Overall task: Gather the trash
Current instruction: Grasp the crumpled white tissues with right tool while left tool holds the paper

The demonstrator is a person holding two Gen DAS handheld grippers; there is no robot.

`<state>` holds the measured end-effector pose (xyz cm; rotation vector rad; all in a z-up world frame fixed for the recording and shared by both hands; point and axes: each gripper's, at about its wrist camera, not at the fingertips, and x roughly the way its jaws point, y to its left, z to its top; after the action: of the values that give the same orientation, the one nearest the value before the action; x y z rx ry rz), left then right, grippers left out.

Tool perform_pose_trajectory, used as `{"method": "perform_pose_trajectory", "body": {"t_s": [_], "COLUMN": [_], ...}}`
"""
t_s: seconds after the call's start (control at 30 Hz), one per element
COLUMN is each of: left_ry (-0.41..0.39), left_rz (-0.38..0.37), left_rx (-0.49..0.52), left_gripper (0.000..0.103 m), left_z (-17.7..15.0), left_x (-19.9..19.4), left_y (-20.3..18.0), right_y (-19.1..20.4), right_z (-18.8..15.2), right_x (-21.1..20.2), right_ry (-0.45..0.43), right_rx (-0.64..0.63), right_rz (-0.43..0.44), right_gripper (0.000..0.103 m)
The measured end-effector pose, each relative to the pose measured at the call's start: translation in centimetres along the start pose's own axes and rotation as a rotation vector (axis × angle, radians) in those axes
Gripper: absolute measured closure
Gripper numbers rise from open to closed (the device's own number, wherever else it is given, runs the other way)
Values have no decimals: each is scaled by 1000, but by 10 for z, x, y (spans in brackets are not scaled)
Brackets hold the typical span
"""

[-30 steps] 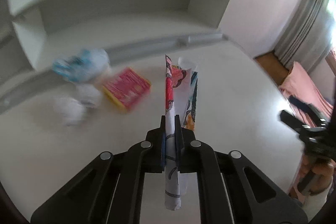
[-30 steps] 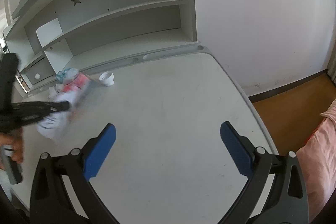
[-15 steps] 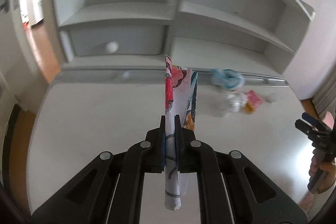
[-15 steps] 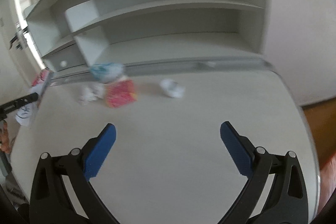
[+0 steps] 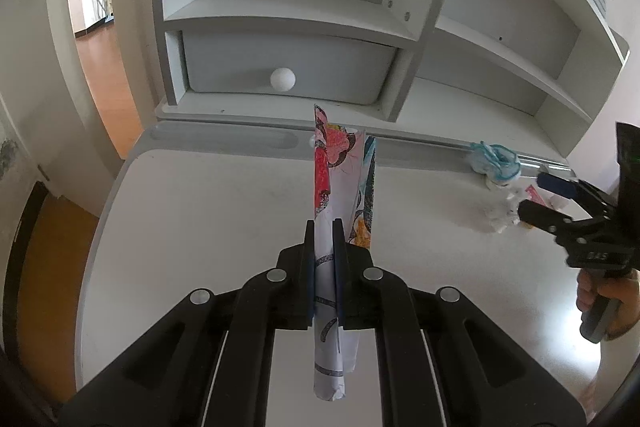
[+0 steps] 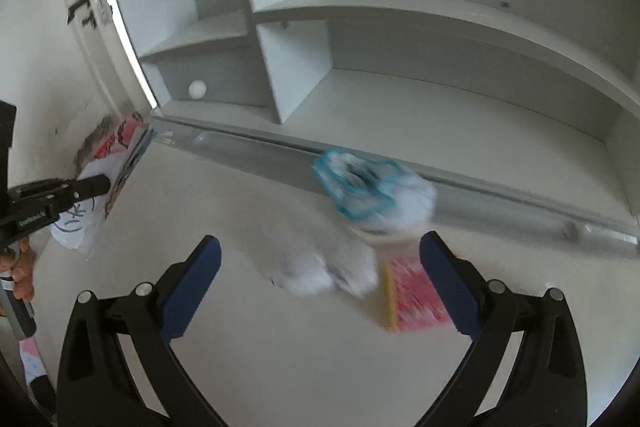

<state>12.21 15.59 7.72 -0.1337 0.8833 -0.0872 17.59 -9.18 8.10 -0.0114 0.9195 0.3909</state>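
Centre of left wrist view: left tool pinches printed wrapper, lifted over counter. Lower centre of right wrist view: right tool spread wide, nothing held, above white crumpled paper, blue-white wad, red packet. One piece collected; those three remain. No bin visible.

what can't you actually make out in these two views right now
- Right wrist view: the crumpled white trash, blue-and-white wrapper and red packet are motion-blurred; print unreadable.
- Left wrist view: the same pile is small, partly behind the right tool.
- Left tool hides the middle of the printed bag.
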Motion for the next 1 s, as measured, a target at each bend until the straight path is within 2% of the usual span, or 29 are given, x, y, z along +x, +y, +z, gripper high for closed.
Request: {"method": "perform_pose_trajectory", "body": {"t_s": [0.07, 0.1, 0.13, 0.2, 0.33, 0.53, 0.73, 0.87, 1.0], "left_ry": [2, 5, 7, 13, 19, 9, 1, -6, -16], "left_rz": [-7, -9, -11, -17, -24, -33, -32, -55, -94], "left_rx": [-10, -13, -15, -17, -16, -13, 5, 39, 100], "left_gripper": [97, 97, 97, 97, 97, 97, 97, 97, 97], "left_z": [0, 0, 0, -1, -4, -6, -4, -1, -2], "left_x": [4, 5, 6, 9, 12, 6, -3, -11, -22], "left_y": [5, 6, 7, 9, 8, 2, -9, -29, -65], "right_y": [7, 10, 13, 15, 15, 19, 18, 13, 0], "right_z": [3, 2, 1, -4, -9, -13, -9, -20, -29], "right_x": [10, 16, 21, 26, 24, 20, 4, 1, -40], "right_ry": [25, 49, 72, 99, 84, 83, 32, 57, -15], "right_rx": [-34, -50, -56, -52, -53, -62, -47, -25, 7], "right_rz": [-4, 3, 10, 27, 23, 38, 53, 59, 39], "right_gripper": [17, 27, 33, 40, 48, 54, 55, 55, 55]}}
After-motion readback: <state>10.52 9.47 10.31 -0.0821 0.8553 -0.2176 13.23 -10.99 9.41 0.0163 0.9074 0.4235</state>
